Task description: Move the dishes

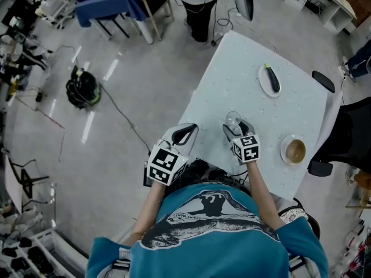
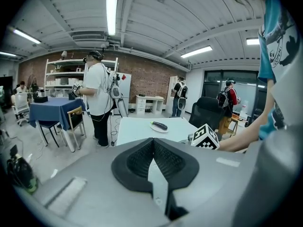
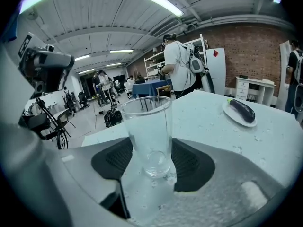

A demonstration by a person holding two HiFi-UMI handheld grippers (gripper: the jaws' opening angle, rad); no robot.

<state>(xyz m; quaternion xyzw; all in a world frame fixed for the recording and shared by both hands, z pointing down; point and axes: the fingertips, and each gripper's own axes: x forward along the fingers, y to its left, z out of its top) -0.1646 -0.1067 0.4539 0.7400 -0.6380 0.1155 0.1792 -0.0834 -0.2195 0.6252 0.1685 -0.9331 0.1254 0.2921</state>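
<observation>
Nearest, by the white table's (image 1: 249,97) near corner, the left gripper (image 2: 154,151) has its jaws together on nothing. Just beside it, the right gripper (image 3: 149,150) is clamped on a clear glass (image 3: 146,119), upright at the table's near edge. A brown bowl (image 1: 294,150) sits at the table's right edge, and a plate (image 1: 262,81) with an eggplant (image 1: 272,79) sits toward its far side. Beyond the table are grey floor (image 1: 139,80), a standing person (image 1: 200,10) and a blue table (image 1: 110,2).
</observation>
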